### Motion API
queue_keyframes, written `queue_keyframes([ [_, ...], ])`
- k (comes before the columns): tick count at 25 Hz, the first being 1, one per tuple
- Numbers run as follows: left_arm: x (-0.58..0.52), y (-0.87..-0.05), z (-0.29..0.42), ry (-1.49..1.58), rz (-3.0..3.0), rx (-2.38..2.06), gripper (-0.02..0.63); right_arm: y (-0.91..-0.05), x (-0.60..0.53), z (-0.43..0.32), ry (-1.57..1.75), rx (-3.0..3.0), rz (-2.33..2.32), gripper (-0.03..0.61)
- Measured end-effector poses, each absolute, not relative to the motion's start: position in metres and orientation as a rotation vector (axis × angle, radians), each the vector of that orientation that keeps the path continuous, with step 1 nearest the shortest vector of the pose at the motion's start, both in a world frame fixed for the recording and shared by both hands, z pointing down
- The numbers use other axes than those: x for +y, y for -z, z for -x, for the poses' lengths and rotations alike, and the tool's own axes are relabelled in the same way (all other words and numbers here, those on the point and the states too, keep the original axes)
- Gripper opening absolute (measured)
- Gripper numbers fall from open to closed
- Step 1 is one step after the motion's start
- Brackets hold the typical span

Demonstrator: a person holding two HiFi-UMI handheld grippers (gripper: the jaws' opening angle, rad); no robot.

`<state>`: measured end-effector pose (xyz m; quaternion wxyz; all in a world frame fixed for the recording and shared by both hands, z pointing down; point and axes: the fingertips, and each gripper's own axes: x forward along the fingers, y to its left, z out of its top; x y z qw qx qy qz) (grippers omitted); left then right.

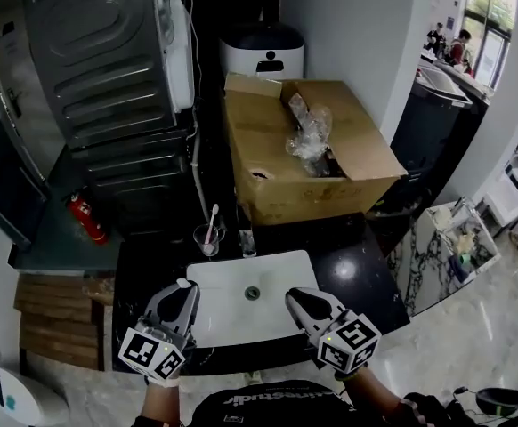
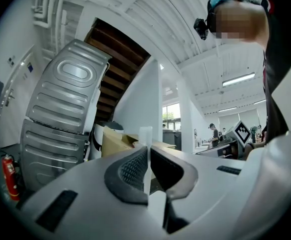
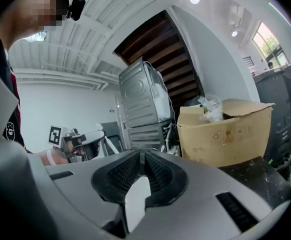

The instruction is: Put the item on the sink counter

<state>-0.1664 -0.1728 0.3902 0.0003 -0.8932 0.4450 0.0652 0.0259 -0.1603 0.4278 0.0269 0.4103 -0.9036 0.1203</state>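
Observation:
The black sink counter (image 1: 348,265) carries a white basin (image 1: 250,305) and lies below me. My left gripper (image 1: 186,286) hovers over the basin's left edge, shut on a thin translucent white item (image 2: 145,136). That item stands up between the pads and its tip (image 1: 183,283) pokes out. In the left gripper view the left gripper (image 2: 148,153) shows its jaws pressed on the strip. My right gripper (image 1: 293,297) hangs over the basin's right edge. Its jaws (image 3: 141,156) are together with nothing between them.
A cup with a pink-and-white toothbrush (image 1: 208,237) and a clear glass (image 1: 247,243) stand behind the basin. Behind them stands an open cardboard box (image 1: 303,158) with plastic wrap in it. A grey appliance (image 1: 108,60) and a red fire extinguisher (image 1: 86,218) are at left, a marble cabinet (image 1: 437,247) at right.

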Motion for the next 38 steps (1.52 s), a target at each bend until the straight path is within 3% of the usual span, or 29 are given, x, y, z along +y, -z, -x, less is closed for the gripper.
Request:
queue_keyframes([
  [38,-0.316,-0.458,0.175,-0.105,2.738,1.582,0.028,-0.46,-0.253,-0.002,-0.344,-2.819,-1.155,0.037],
])
